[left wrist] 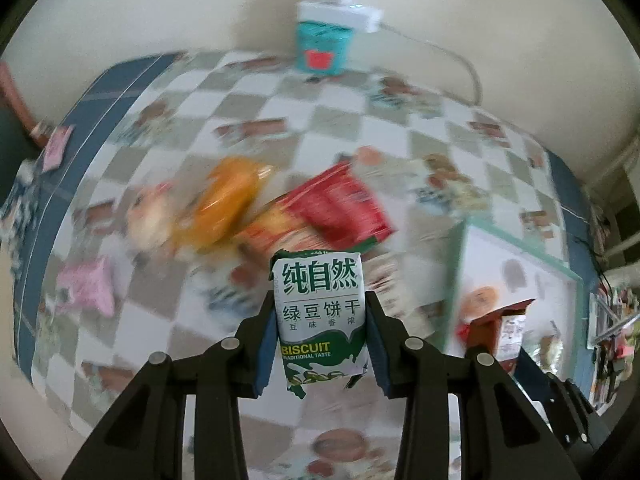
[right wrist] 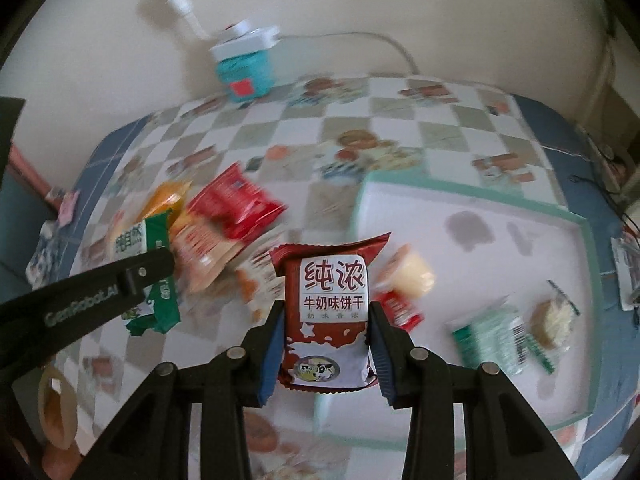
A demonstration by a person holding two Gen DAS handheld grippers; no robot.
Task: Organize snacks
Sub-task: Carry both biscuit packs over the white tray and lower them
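The left hand-held gripper [left wrist: 322,324] pinches a green-and-white mung-bean biscuit packet [left wrist: 320,312] upright between its blue pads, held above the bench [left wrist: 280,120]. The right hand-held gripper [right wrist: 327,328] likewise clamps a dark red milk biscuit packet [right wrist: 327,312] upright, poised over the near left edge of a white tray with a mint-green rim [right wrist: 480,196].

Inside that tray lie a pale yellow wrapped snack [right wrist: 412,276] with a small red packet [right wrist: 400,308] just beside it, a green-striped packet [right wrist: 500,336] and a clear-wrapped round cake [right wrist: 552,320] near the right side.

Left of the tray, on the bench, sits a loose heap: a red packet [left wrist: 344,208], an orange packet [left wrist: 228,200] and an orange-and-red biscuit packet [left wrist: 276,228] touching one another, with a pink packet [left wrist: 88,288] apart to the left.

The bench wears a checked cloth of white and grey-green squares printed with food pictures, edged in blue [left wrist: 120,76]. At its far edge, against a cream wall [left wrist: 160,8], stands a teal box with a white lid [left wrist: 324,40]; a white cable [left wrist: 460,64] runs from there along the wall. Motion blur softens most of the background.
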